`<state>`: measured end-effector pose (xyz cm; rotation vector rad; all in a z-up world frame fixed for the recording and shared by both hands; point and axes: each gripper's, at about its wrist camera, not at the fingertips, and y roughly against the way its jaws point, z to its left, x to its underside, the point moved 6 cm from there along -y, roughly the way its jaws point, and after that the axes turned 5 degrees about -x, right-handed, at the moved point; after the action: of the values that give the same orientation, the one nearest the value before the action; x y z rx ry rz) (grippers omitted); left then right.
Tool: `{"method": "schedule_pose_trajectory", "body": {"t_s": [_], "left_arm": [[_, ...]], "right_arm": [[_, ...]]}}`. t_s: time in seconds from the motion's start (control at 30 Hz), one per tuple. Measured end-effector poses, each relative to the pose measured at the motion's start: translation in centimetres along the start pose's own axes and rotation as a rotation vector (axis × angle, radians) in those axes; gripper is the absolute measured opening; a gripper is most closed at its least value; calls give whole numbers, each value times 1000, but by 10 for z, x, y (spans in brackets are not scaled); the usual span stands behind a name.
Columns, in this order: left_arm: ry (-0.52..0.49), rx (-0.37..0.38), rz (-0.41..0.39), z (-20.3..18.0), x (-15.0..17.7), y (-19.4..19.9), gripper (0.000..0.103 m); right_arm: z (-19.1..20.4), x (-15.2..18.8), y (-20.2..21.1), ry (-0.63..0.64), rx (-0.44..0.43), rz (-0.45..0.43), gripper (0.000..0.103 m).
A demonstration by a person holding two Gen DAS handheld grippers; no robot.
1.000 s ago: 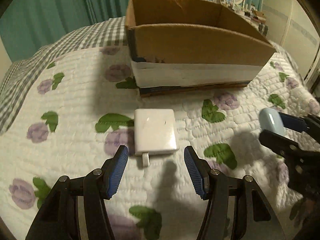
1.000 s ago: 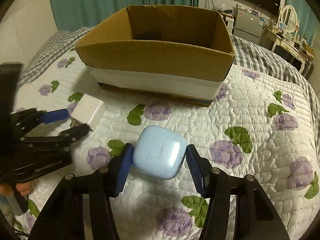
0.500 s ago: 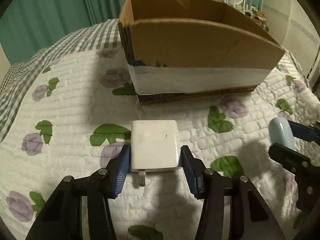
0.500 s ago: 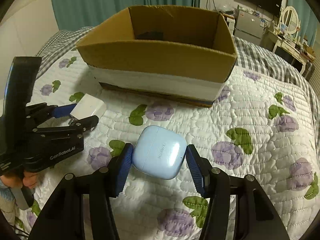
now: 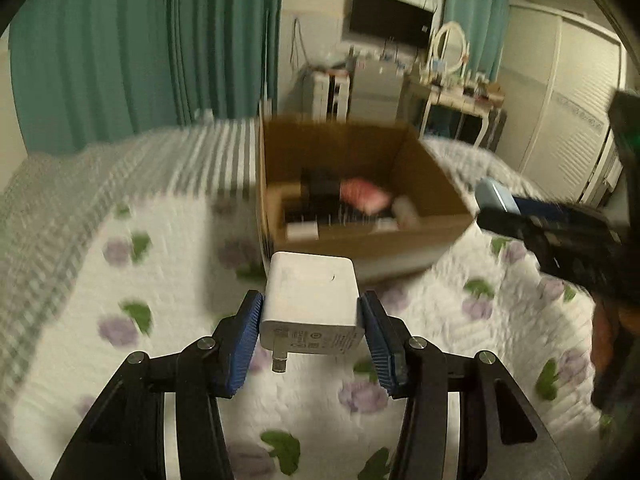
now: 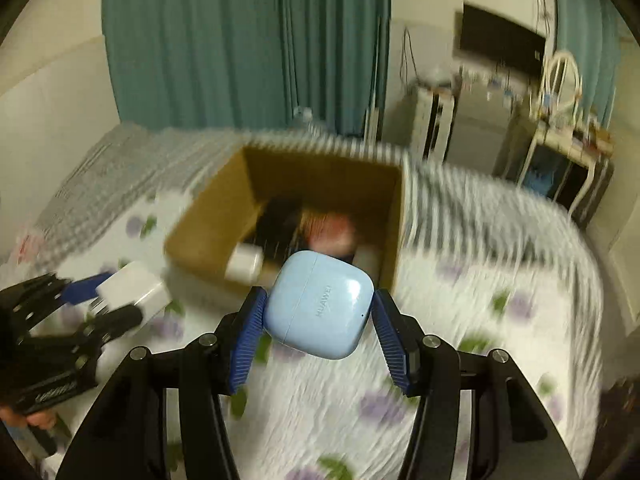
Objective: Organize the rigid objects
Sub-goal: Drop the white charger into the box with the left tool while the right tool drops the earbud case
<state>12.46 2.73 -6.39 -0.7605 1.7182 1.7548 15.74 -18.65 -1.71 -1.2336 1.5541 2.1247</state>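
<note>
My left gripper (image 5: pixel 311 340) is shut on a white power adapter (image 5: pixel 312 300), held in the air above the quilt, plug prongs pointing toward me. My right gripper (image 6: pixel 320 340) is shut on a light blue earbuds case (image 6: pixel 320 304), also lifted. The open cardboard box (image 5: pixel 420 184) stands on the bed ahead of both; it also shows in the right wrist view (image 6: pixel 208 224). It holds several items, blurred. In the right wrist view the left gripper with the adapter (image 6: pixel 132 288) is at lower left. In the left wrist view the blue case (image 5: pixel 496 196) is at the right.
The bed carries a white quilt (image 5: pixel 80 320) with purple flowers and green leaves, and a grey checked cover (image 5: pixel 120 160) behind. Teal curtains (image 5: pixel 120 40), a dresser with mirror (image 5: pixel 452 92) and a wall TV stand beyond the bed.
Both grippers have risen off the quilt with their objects, and now look down into the box. The left gripper closed on the adapter a second ago.
</note>
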Motion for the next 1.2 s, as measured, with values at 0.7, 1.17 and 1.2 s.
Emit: {"method": "schedule_pose_trajectory", "body": {"t_s": [0.7,1.17,1.2], "left_arm": [[-99,30,-29,-31,-81,-104,51],[-50,11,-14,-46,-85,-90,51],[-57,10,-15,-52,-90,-93,51]], "right_arm": [[-58,-73,-150,61,33,17,55],[-84,-68,-67,-39,81,-75,81],[-86,-69,-64,-39,85,-79,81]]}}
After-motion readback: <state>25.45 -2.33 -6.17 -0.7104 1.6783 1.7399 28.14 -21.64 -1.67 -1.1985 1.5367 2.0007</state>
